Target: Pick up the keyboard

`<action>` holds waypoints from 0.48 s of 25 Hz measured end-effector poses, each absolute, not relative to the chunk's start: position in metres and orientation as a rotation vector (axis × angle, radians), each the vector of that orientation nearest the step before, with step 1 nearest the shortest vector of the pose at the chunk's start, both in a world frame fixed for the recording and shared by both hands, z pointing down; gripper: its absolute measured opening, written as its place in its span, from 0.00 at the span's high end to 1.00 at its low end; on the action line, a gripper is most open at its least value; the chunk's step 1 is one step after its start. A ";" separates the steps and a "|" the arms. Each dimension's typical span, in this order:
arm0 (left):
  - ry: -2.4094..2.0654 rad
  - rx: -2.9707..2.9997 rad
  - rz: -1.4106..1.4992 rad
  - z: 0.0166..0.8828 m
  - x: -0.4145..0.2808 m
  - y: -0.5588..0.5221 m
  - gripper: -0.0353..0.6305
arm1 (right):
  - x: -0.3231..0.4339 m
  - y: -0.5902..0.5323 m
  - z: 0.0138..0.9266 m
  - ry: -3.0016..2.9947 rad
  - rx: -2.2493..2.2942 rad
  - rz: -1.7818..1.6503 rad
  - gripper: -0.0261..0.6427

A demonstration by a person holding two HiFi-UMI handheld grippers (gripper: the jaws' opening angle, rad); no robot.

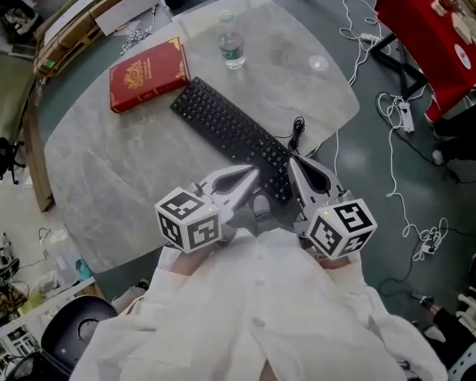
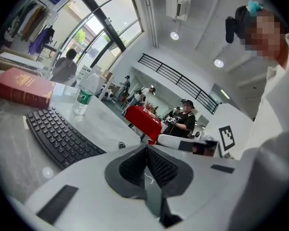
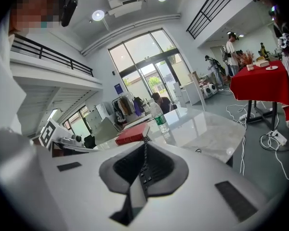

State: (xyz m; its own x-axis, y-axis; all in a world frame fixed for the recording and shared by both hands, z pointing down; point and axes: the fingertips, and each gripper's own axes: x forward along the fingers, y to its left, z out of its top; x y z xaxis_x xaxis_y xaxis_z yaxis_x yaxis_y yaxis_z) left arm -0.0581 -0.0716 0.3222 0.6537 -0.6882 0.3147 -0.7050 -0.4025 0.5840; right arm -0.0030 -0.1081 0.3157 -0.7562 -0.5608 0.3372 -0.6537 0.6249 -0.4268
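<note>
A flat black plastic keyboard [image 1: 222, 129] with rows of low keys lies diagonally on the pale marble-patterned counter [image 1: 127, 181]. Its near end sits close to the counter's near edge. The left hand-held gripper [image 1: 252, 171] points at that near end from the left and the right hand-held gripper [image 1: 293, 163] from the right. Each has its jaws pressed together with nothing clamped.

At the keyboard's far end lies a red hardback book [image 1: 148, 74] with gold print. Beyond the keyboard stands a clear plastic water bottle [image 1: 231, 44] with a green label. A black cable [image 1: 298, 127] loops off the keyboard's right side.

Only the head view shows the keyboard's whole length and both hand-held grippers. The left gripper view shows the key rows side-on, the right gripper view only a strip of keys past its jaws.

Bare counter spreads to the left of the keyboard and beyond it on the right.
</note>
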 end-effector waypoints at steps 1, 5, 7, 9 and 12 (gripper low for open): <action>-1.065 2.167 0.036 0.322 -0.058 -0.072 0.93 | -0.003 -0.109 0.316 -2.671 1.018 0.812 0.91; -1.032 2.181 0.059 0.322 -0.056 -0.073 0.93 | -0.004 -0.111 0.316 -2.660 1.044 0.823 0.91; -1.020 2.186 0.062 0.321 -0.055 -0.073 0.93 | -0.003 -0.111 0.315 -2.657 1.059 0.822 0.91; -1.009 2.193 0.061 0.320 -0.054 -0.075 0.93 | -0.002 -0.112 0.315 -2.653 1.073 0.822 0.91; -0.998 2.197 0.057 0.321 -0.056 -0.076 0.93 | -0.001 -0.112 0.316 -2.645 1.085 0.823 0.91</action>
State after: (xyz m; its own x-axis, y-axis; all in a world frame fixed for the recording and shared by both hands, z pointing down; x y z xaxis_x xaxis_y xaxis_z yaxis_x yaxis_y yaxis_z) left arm -0.0555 -0.0761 0.3206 0.7004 -0.6418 0.3124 -0.6730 -0.4480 0.5885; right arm -0.0015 -0.1119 0.3158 -0.7218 -0.5981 0.3482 -0.6901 0.5838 -0.4277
